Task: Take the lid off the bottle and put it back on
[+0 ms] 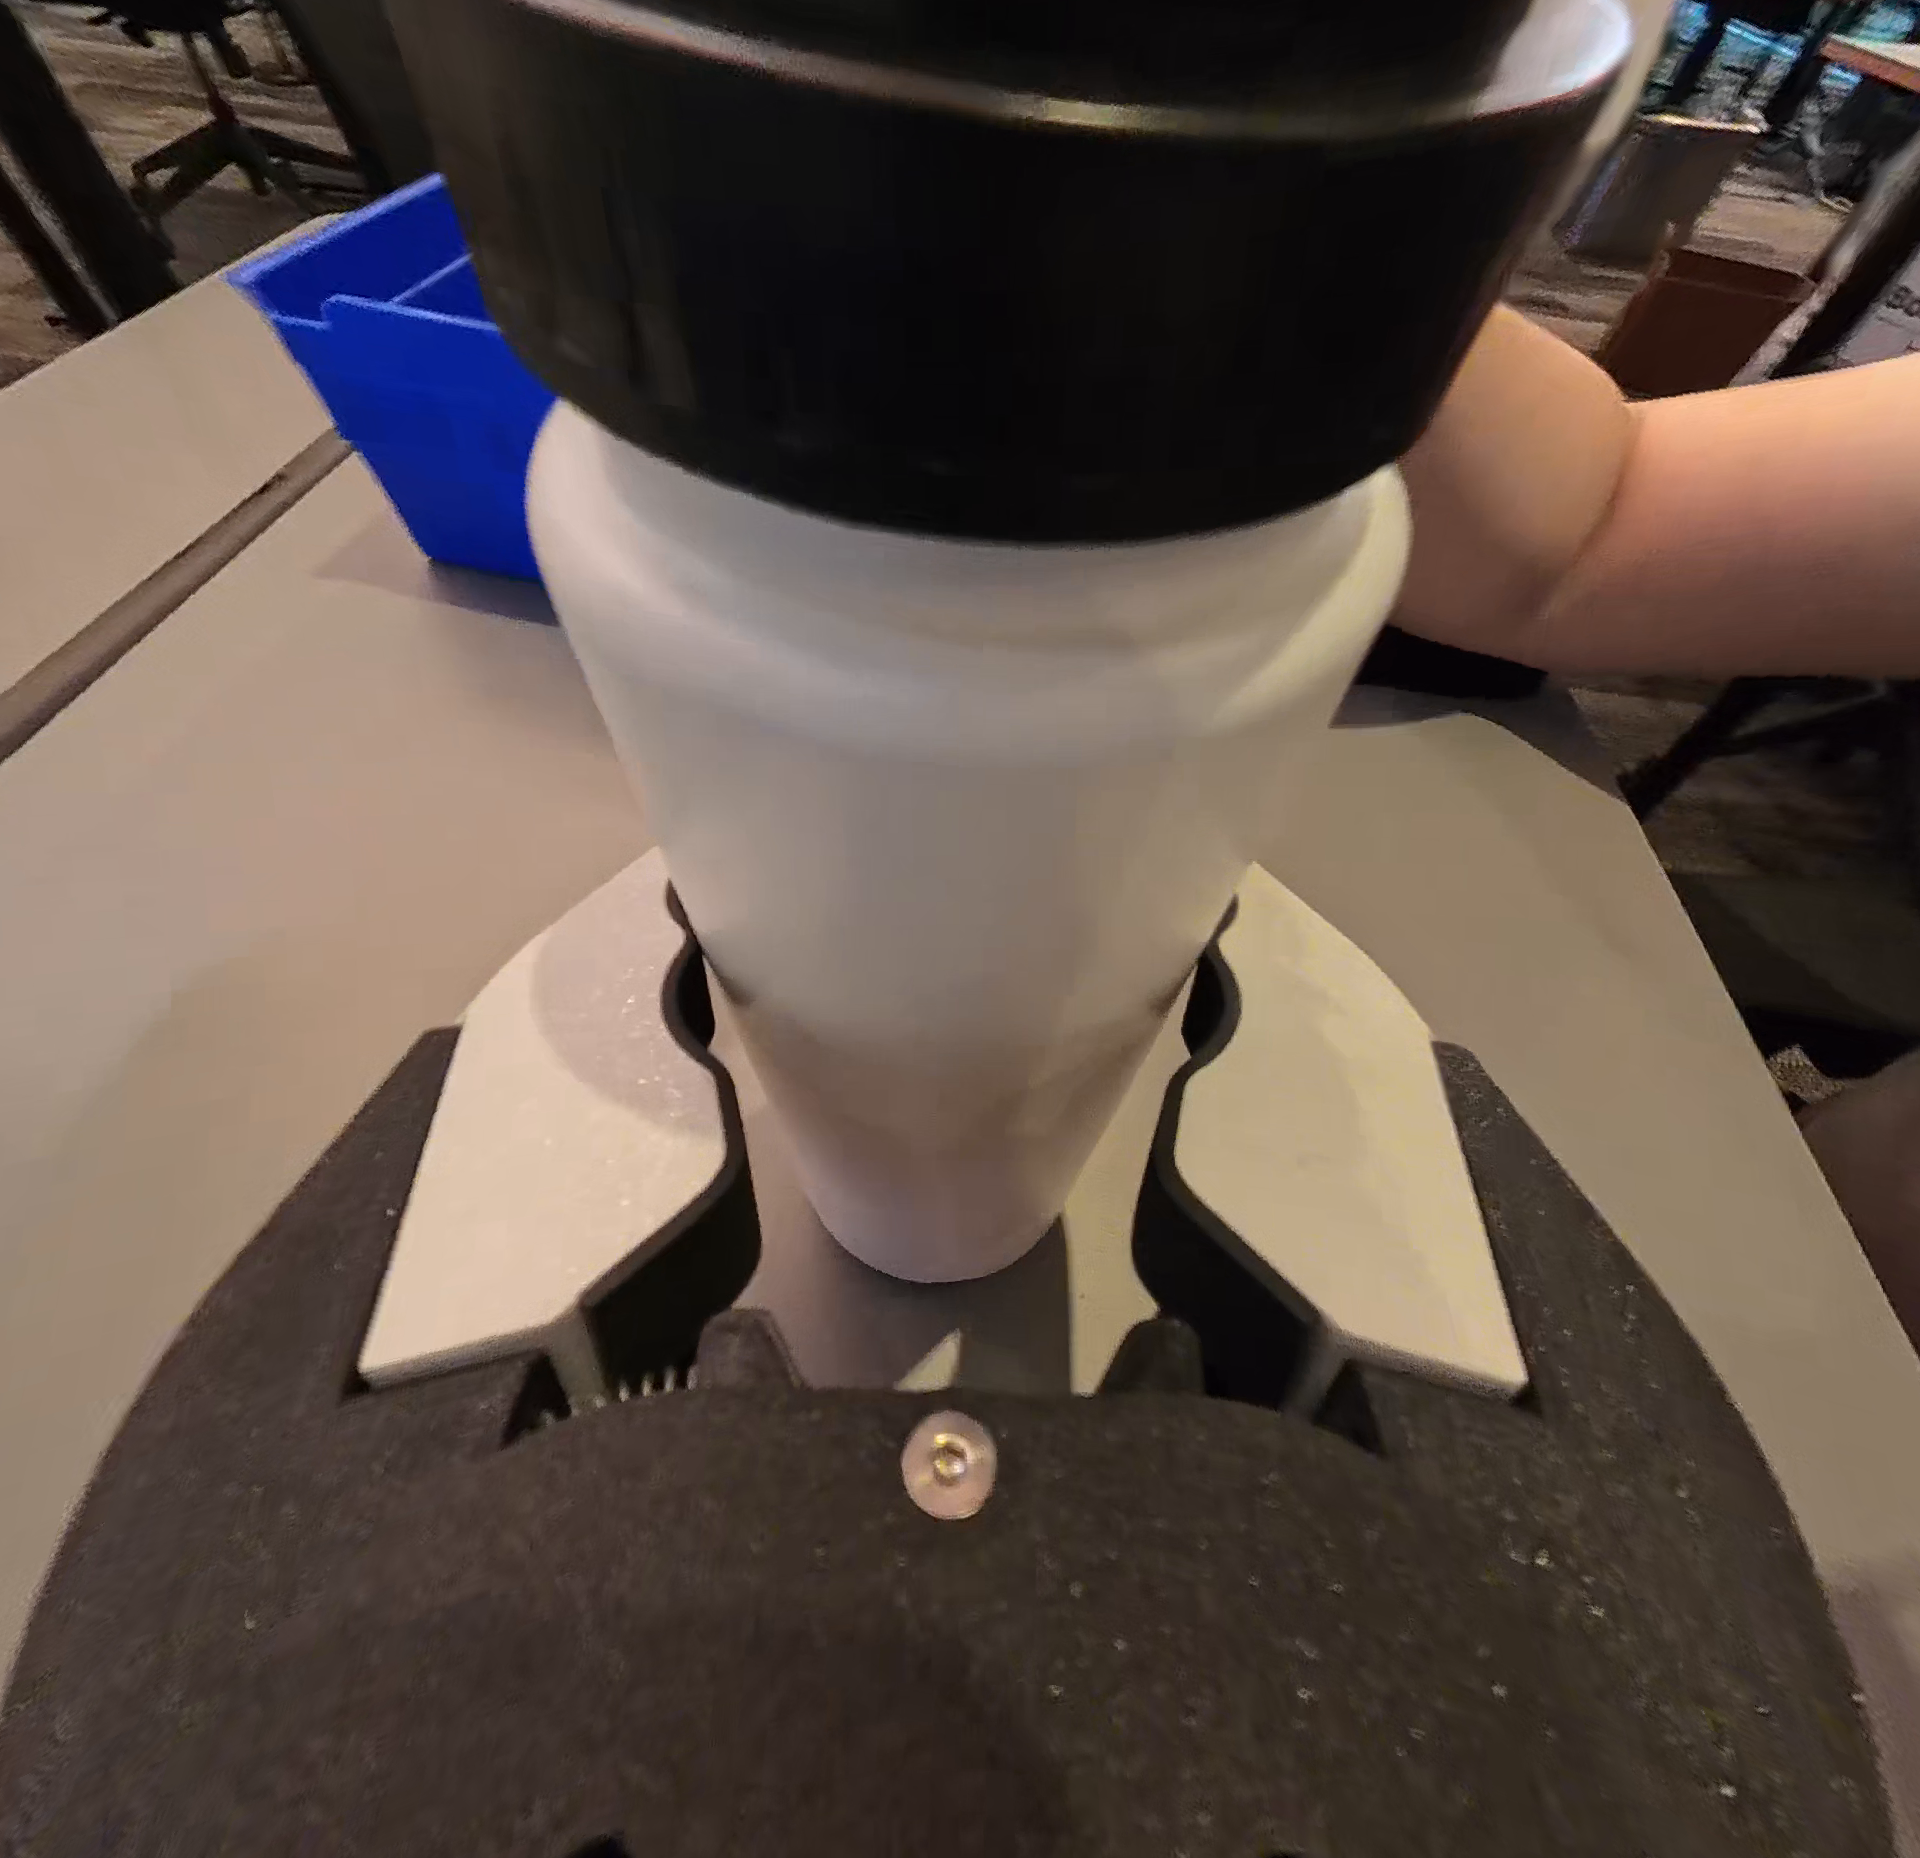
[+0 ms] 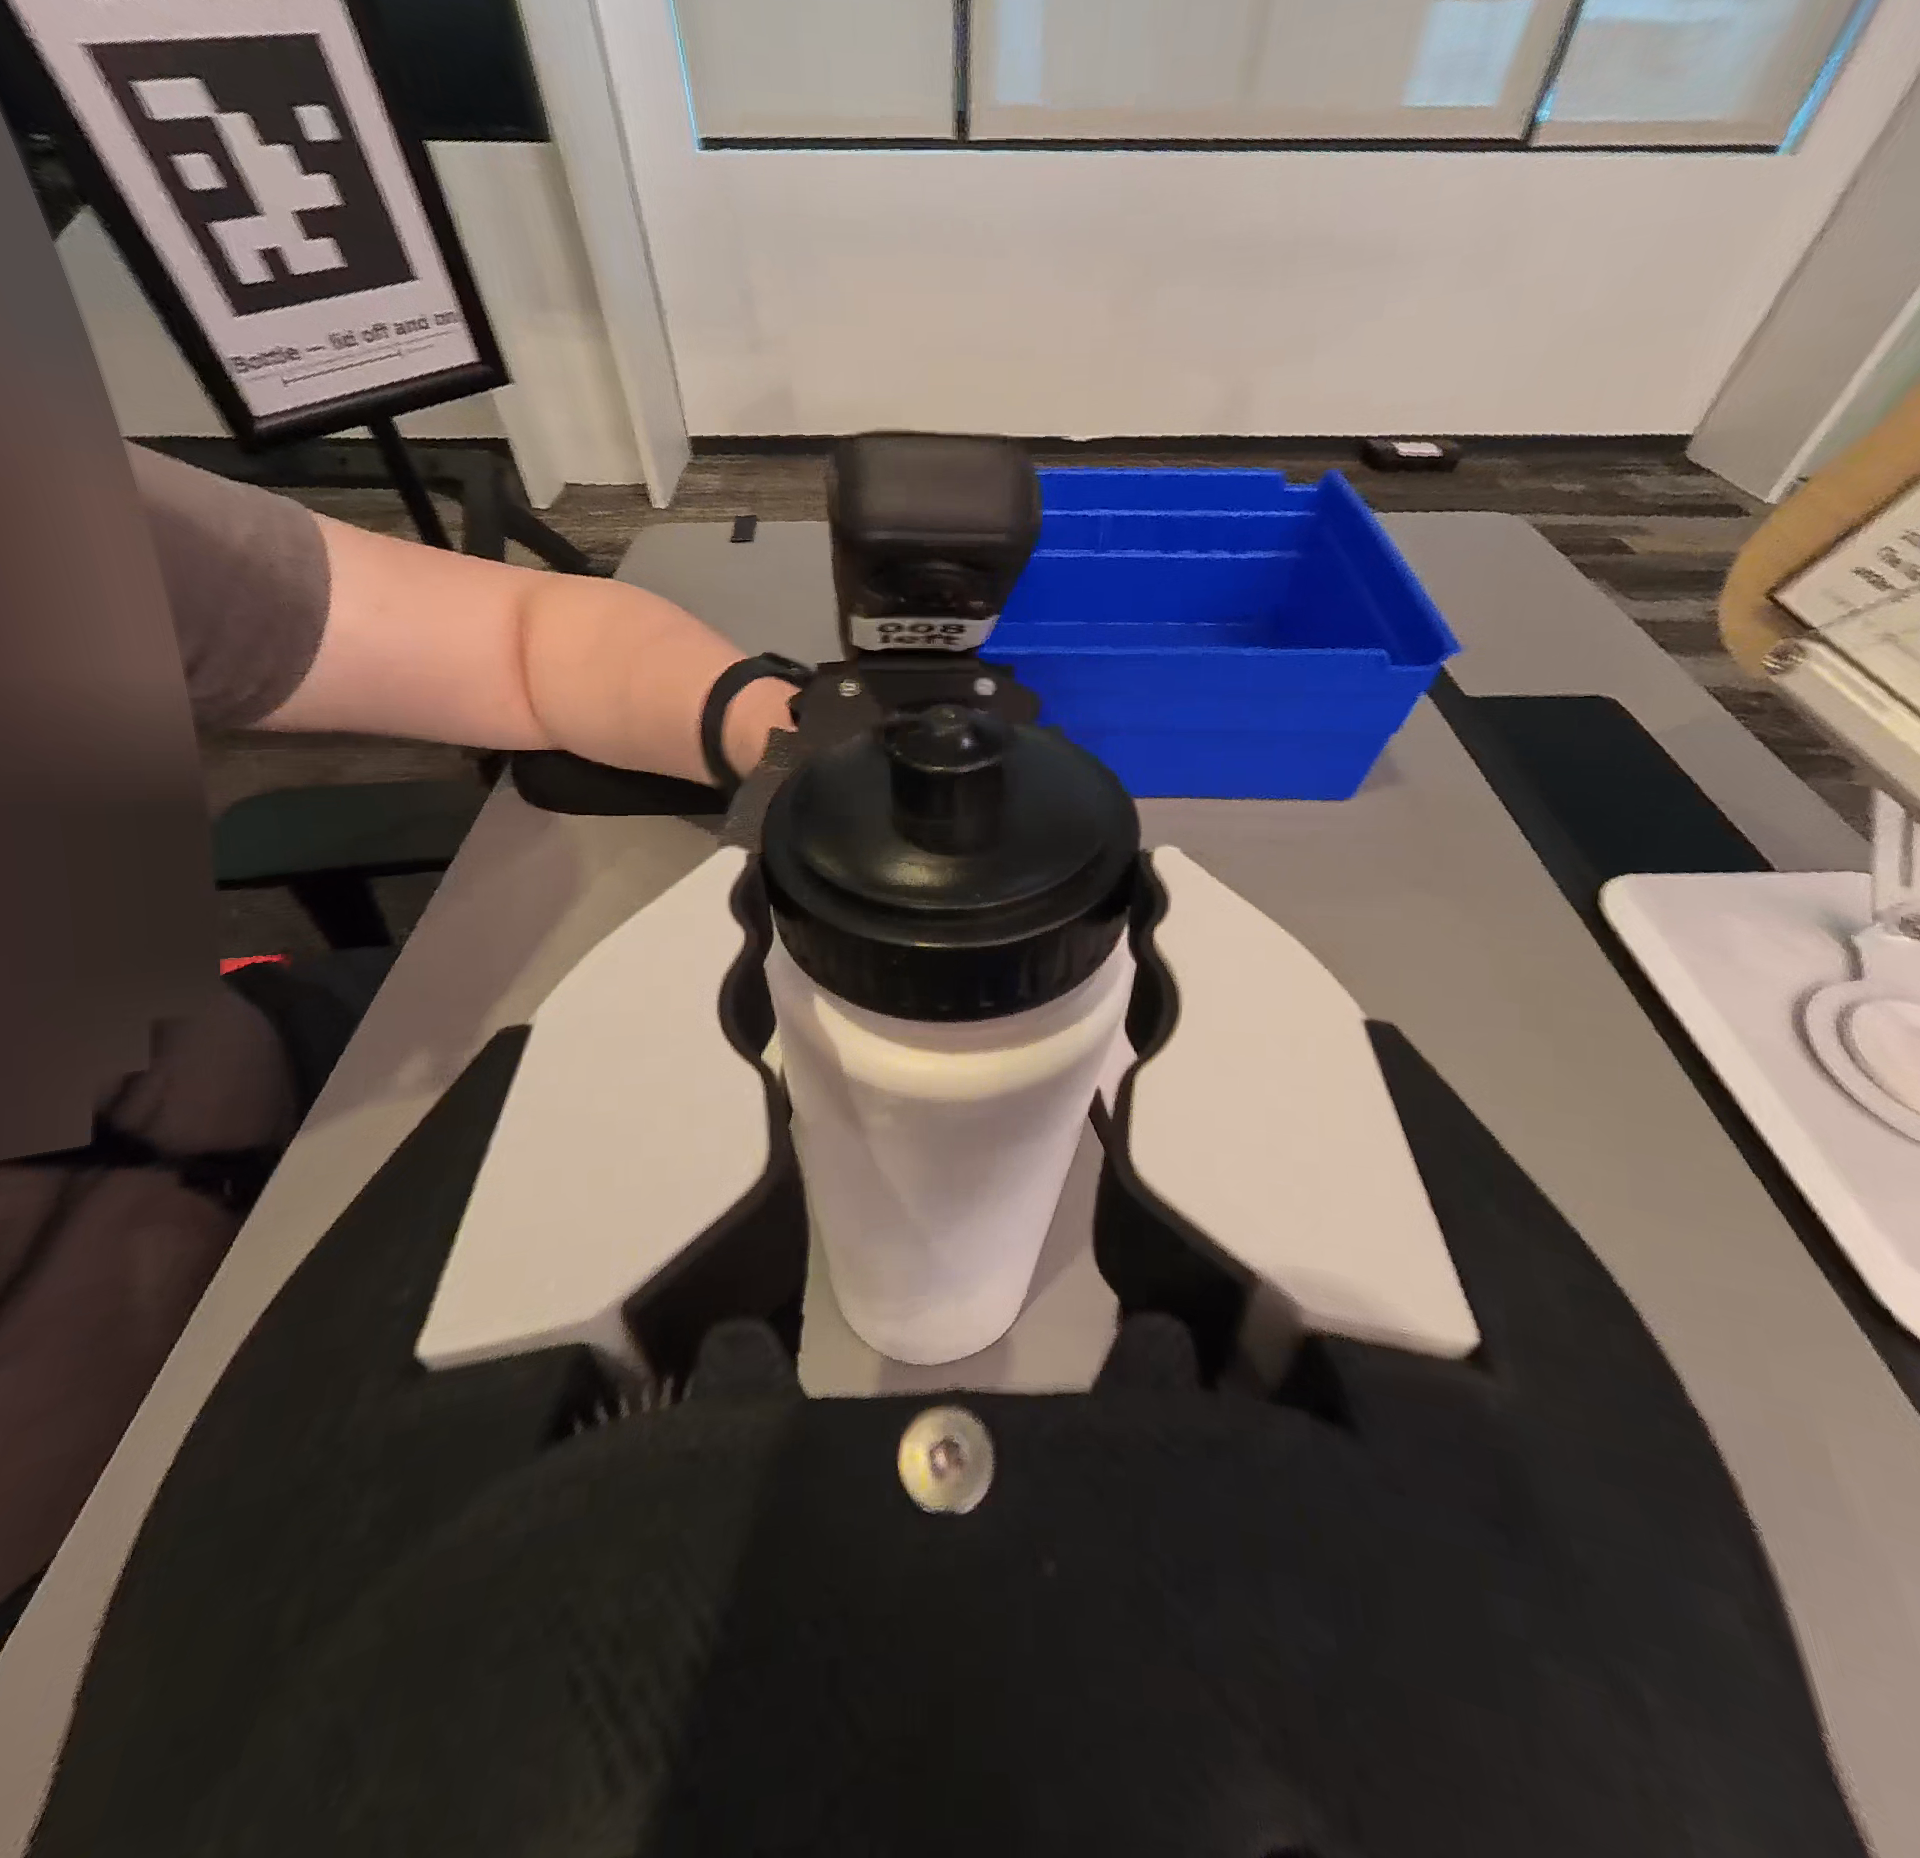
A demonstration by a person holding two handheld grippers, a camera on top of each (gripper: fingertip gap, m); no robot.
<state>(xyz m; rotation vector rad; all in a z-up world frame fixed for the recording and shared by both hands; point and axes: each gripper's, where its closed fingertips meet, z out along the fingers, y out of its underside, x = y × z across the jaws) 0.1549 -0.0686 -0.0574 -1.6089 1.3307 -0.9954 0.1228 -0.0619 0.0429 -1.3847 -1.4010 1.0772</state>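
While the grey tabletop (image 2: 1299, 852) spreads under everything, a white plastic squeeze bottle (image 2: 935, 1164) stands upright on it near the middle, its base resting on the surface. Behind the bottle, toward the far edge of the table, sits a blue plastic bin (image 2: 1226, 686) with dividers inside; in the left wrist view the same bin (image 1: 405, 426) shows at the left, partly hidden by the bottle (image 1: 956, 821). A framed sign with a black-and-white square marker (image 2: 249, 177) stands on a stand beyond the table's far left corner. At the right edge of the table lies a white flat base (image 2: 1745, 1029) carrying a clear stand.

A person's bare forearm (image 2: 540, 655), with a black band at the wrist, reaches in from the left to the far side of the bottle; the other forearm (image 1: 1662, 530) appears at the right of the left wrist view.

The left gripper (image 1: 951, 967) is clamped on the lower body of the bottle, its black wavy pads pressing both sides of the white wall. From the right wrist view this gripper (image 2: 914, 696) shows only as a black mount with a camera above, just behind the bottle.

The right gripper (image 2: 945, 935) has its wavy inner pads at either side of the wide black ribbed screw lid (image 2: 945, 904), closed against its rim. The lid sits on the bottle's neck, and a small black pull spout (image 2: 940, 780) rises from its centre. In the left wrist view the lid (image 1: 987, 281) fills the top, blurred.
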